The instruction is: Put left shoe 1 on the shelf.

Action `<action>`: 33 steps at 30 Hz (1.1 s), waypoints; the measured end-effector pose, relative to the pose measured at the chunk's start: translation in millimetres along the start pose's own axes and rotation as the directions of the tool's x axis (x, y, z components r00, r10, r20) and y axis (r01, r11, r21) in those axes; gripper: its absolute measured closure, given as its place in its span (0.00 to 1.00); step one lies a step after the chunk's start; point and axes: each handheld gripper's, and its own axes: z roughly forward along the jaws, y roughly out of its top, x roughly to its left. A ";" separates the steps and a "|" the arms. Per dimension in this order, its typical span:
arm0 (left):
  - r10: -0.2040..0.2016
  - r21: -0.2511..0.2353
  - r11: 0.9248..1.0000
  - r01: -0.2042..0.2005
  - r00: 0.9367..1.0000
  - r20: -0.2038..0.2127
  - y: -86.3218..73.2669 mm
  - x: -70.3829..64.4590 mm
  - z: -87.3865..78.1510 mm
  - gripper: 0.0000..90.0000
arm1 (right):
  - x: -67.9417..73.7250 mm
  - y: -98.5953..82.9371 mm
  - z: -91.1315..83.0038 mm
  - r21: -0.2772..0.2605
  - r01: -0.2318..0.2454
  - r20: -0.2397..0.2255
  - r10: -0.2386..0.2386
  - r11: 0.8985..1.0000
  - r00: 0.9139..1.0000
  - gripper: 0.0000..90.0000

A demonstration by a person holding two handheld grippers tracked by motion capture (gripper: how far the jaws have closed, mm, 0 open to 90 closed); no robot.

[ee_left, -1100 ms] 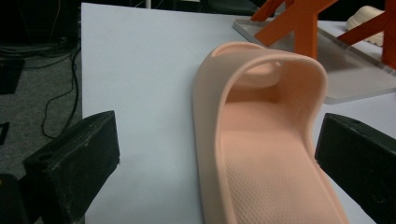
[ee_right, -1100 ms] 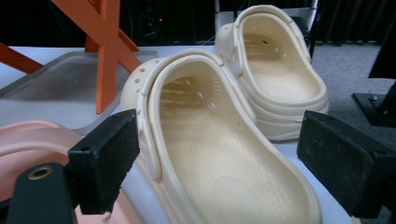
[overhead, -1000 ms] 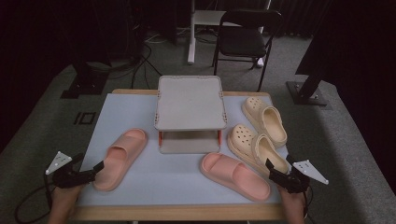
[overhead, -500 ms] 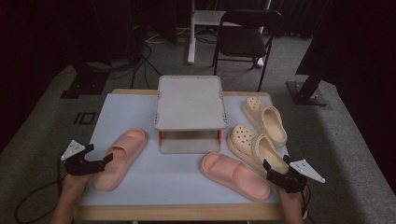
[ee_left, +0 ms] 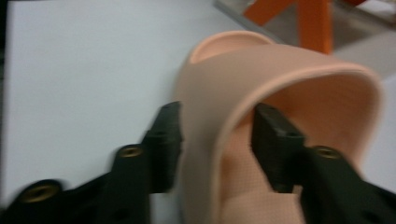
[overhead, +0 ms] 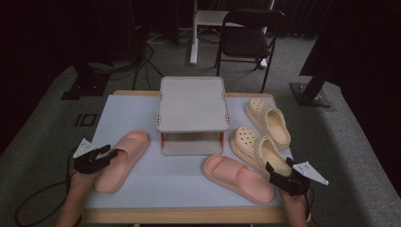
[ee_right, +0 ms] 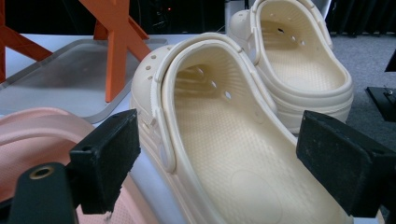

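At table's near edge, L side, left gripper point(overhead: 108, 154) sits at the heel half of the pink slide point(overhead: 120, 159). Left gripper view: jaws spread, one black finger point(ee_left: 164, 140) outside the slide's strap point(ee_left: 289, 88), the other inside under the arch. Strap wall lies between them, not yet pinched; inner finger looks close to or touching it, blur prevents a firm call.

Near edge, R side: right gripper point(overhead: 276, 173) hangs at the heel of the nearer cream clog point(overhead: 259, 152). Right gripper view: jaws wide apart, straddling the heel opening of that clog point(ee_right: 219, 140), no contact seen. Second pink slide point(overhead: 238, 178) lies just L of it, toe toward table centre.

Mid-table: grey two-tier rack point(overhead: 192, 113) on orange legs, both shelves bare. Second cream clog point(overhead: 267, 121) lies beyond the first, near the rack's R side. White table top point(overhead: 137, 101) carries all items.

Step in hand (judged): approach/grasp phase, both grippers lined up on footwear, nothing lifted.

Next move calls for: close L jaws on strap wall, confirm firm hold before lift; R gripper to shift onto one clog wall, since the span across the heel looks too wide for a pinch.
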 end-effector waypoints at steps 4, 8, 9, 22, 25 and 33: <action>0.040 -0.004 0.999 -0.040 0.998 -0.054 0.3 -6.6 -0.5 0.81 | -0.4 0.2 0.5 0.002 -0.005 -0.002 0.005 1.000 1.000 0.14; 0.036 0.002 0.999 -0.036 0.996 -0.085 1.3 -11.6 -2.8 0.88 | -1.2 0.1 1.8 0.007 -0.007 -0.009 0.007 1.000 1.000 0.14; 0.034 -0.004 0.999 -0.035 0.996 -0.083 1.5 -13.7 -4.1 0.90 | -1.6 0.5 2.1 0.011 -0.009 -0.008 0.009 1.000 1.000 0.14; 0.058 -0.046 0.997 -0.060 0.997 -0.044 9.5 -49.2 -19.7 0.91 | -0.8 2.9 -0.1 -0.030 0.015 0.033 -0.014 0.999 0.999 0.12; 0.065 -0.050 0.997 -0.067 0.997 -0.034 10.8 -58.2 -20.5 0.91 | -0.2 3.2 0.1 -0.023 0.016 0.030 -0.015 1.000 0.999 0.12; 0.077 -0.075 0.994 -0.078 0.997 -0.018 13.7 -76.9 -22.1 0.91 | -0.5 4.2 -0.3 -0.022 0.010 0.020 -0.009 1.000 1.000 0.12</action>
